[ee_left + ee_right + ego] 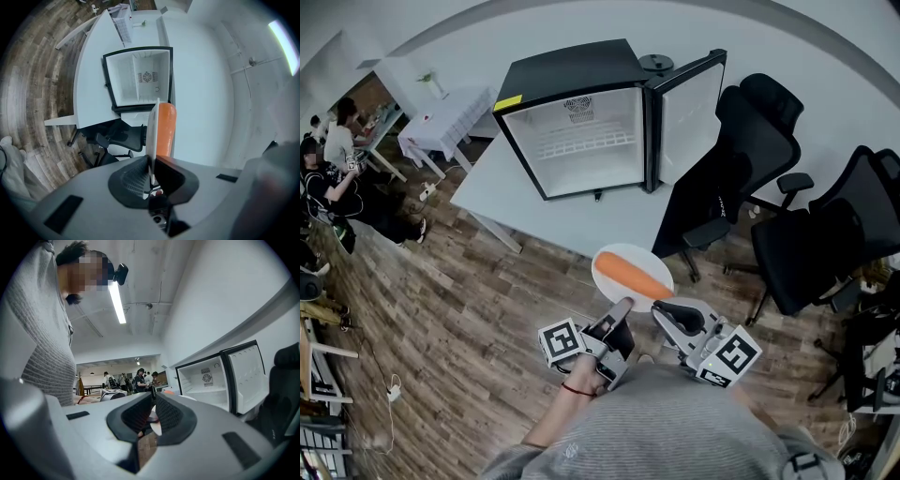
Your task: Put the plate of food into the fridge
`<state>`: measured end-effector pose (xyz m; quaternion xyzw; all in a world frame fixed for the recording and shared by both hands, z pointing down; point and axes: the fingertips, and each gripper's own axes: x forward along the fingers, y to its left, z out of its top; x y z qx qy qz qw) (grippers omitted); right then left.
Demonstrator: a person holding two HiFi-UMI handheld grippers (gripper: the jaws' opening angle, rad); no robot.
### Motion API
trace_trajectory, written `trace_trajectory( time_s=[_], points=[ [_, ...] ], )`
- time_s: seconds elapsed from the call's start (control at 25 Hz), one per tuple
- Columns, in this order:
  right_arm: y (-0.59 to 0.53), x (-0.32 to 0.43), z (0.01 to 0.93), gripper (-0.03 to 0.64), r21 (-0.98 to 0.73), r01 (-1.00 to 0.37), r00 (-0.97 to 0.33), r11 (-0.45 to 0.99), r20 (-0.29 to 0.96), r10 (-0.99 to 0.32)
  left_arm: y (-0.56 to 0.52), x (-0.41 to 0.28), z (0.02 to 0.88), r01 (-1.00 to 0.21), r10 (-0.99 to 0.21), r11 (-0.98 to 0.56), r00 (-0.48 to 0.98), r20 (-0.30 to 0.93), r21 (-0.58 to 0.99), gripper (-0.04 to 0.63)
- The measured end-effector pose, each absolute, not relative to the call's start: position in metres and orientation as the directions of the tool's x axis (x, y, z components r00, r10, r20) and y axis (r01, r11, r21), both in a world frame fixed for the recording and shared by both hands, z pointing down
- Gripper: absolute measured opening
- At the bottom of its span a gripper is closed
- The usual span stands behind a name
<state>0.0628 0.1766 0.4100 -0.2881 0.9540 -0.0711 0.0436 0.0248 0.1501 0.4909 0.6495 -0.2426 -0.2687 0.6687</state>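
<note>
A white plate (620, 255) with a long orange carrot (634, 277) on it hangs in the air in front of me. My left gripper (623, 305) is shut on its near rim. In the left gripper view the plate (153, 123) stands edge-on between the jaws, with the carrot (165, 129) beside it. My right gripper (661, 307) floats just right of the left one; its tips (153, 397) look shut with nothing in them. Ahead, the small black fridge (581, 131) stands on a white table (553, 220), door (689, 108) swung open to the right and white inside (140, 77) bare.
Two black office chairs (741, 159) (825, 234) stand right of the table, close to the open door. Wooden floor (441, 309) lies between me and the table. Seated people (328, 178) and another white table (441, 122) are at the far left.
</note>
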Motion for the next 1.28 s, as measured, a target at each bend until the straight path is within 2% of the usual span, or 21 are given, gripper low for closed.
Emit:
trace_trajectory(
  time_s=[0.56,1.28],
  points=[
    [0.147,0.057,0.415,0.017,-0.174,-0.523,-0.841,0.834,-0.049,-0.538,0.124,0.018,0.493,0.047,-0.689,0.007,0.724,-0.030,0.999,0.038],
    [0.035,-0.003,0.411,0.017,-0.152,-0.515,-0.851,0.844,-0.030,-0.525,0.013,-0.033,0.497,0.063,-0.674,0.009,0.738,-0.040,0.998,0.038]
  ],
)
